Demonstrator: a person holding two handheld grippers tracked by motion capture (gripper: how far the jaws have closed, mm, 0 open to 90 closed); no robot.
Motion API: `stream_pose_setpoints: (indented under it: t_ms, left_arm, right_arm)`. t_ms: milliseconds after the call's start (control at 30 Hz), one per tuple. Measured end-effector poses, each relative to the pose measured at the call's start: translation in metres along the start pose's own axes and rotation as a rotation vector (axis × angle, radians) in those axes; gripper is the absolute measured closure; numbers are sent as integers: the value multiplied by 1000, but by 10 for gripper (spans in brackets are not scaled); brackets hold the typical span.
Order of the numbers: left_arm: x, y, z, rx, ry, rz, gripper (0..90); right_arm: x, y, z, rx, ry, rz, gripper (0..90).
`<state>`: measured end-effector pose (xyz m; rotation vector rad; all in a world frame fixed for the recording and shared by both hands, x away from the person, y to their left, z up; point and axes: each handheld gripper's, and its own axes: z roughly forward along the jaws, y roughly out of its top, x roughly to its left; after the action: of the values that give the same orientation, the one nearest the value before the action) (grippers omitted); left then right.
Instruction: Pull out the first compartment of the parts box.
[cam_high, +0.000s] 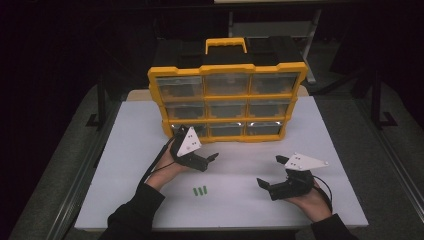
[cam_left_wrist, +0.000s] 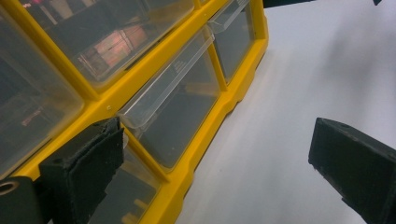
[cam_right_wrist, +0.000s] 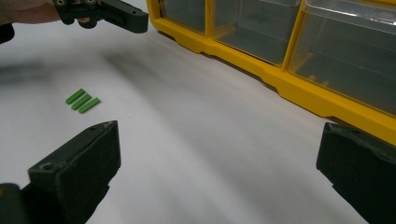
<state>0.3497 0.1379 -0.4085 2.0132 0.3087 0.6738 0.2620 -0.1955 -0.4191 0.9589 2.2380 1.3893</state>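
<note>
The right tongs (cam_right_wrist: 217, 172) hang with jaws wide apart over the white desk (cam_right_wrist: 201, 135). Three green sticks (cam_right_wrist: 82, 101) lie side by side at far left. The yellow drawer organizer (cam_right_wrist: 299, 88) stands far right, the left tongs (cam_right_wrist: 105, 13) near it.

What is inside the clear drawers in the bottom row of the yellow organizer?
The clear plastic drawers of the yellow plastic organizer on the white table look mostly dark and empty. A small yellow piece shows through the drawer beside the open left gripper. Deeper corners stay hidden by glare.
</note>
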Motion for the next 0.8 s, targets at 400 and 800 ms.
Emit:
stream_pose_setpoints:
  t_ms: [400,800]
  left_arm:
    - [-1,2,-1,16,24,53,29]
    - [-6,5,-1,40,51,129,29]
  right_arm:
    - [0,0,0,-1,-1,-2,0]
    - [0,0,0,0,-2,-3,0]
